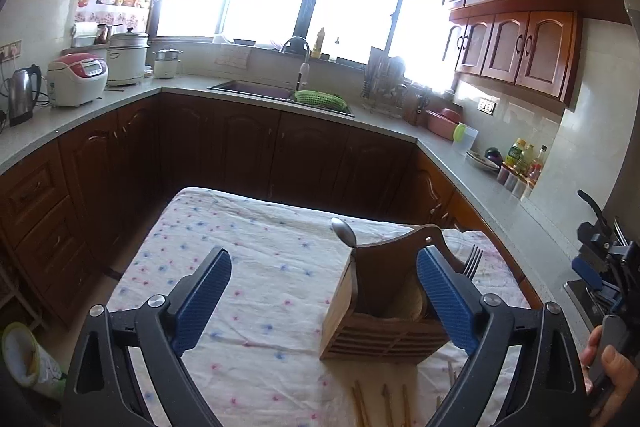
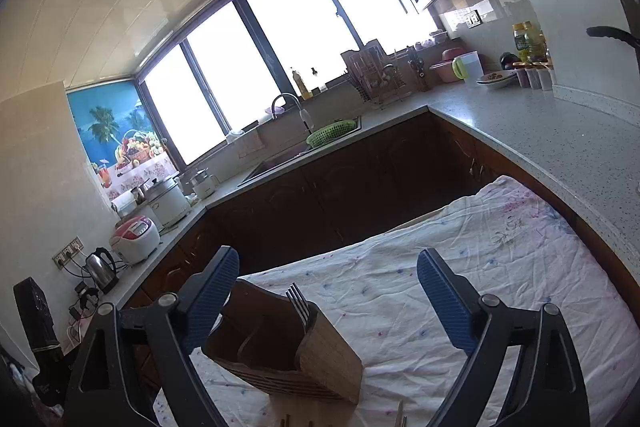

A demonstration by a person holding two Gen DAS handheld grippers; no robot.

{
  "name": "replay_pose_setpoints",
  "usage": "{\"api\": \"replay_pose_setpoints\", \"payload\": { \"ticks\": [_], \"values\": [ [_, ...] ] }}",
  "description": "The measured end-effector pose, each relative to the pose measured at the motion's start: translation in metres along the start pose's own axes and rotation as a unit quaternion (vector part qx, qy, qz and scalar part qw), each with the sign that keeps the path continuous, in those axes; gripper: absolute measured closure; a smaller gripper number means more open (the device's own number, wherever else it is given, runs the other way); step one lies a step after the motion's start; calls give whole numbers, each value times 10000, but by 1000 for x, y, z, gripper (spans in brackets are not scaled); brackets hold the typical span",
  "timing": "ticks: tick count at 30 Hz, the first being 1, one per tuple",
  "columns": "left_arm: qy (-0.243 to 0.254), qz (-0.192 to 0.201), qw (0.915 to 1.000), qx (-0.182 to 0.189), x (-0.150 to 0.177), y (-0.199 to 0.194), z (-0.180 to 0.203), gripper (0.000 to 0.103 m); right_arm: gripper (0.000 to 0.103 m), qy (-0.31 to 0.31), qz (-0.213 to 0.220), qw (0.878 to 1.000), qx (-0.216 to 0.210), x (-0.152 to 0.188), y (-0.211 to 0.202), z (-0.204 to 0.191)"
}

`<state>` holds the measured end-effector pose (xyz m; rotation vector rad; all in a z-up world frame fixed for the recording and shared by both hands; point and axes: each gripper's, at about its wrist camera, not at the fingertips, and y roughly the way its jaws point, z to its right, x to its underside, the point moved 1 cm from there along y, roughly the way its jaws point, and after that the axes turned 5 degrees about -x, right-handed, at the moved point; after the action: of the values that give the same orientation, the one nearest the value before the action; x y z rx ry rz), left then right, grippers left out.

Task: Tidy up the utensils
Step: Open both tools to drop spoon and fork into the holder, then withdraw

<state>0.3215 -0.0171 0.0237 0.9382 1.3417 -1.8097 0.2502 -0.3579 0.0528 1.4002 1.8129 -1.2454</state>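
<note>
Fingers of left gripper (image 1: 324,291) spread wide, nothing between them; right gripper (image 2: 328,295) likewise spread and empty; wooden utensil holder (image 1: 384,315) stands on the cloth-covered worktop (image 1: 248,247), lower centre of left view; spoon (image 1: 345,231) and forks (image 2: 300,301) upright inside it; chopsticks (image 1: 374,407) lie on cloth at bottom edge.

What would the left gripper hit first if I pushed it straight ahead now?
Likely the wooden utensil holder: it sits between the open left gripper fingers, toward the right one. Depth is unclear.
</note>
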Motion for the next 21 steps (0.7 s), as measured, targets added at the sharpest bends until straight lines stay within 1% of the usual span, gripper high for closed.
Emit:
{"api": "replay_pose_setpoints", "payload": {
  "ticks": [1,3,9,14,21],
  "values": [
    [-22,29,10000,-34,4,-8,-3,4,4,41,49,10000,-4,1,-9,1],
    [-52,39,10000,-69,16,-26,-4,3,1,120,114,9999,-21,4,-26,4],
    [26,-49,9999,-95,51,-71,-5,3,1,319,69,9995,33,26,-69,12],
    [56,-201,9998,-73,73,-97,-11,3,1,193,-220,9994,194,59,-95,9],
    [54,-575,9983,47,85,-104,-15,3,1,-62,-620,9968,507,103,-119,10]
  ]
}}
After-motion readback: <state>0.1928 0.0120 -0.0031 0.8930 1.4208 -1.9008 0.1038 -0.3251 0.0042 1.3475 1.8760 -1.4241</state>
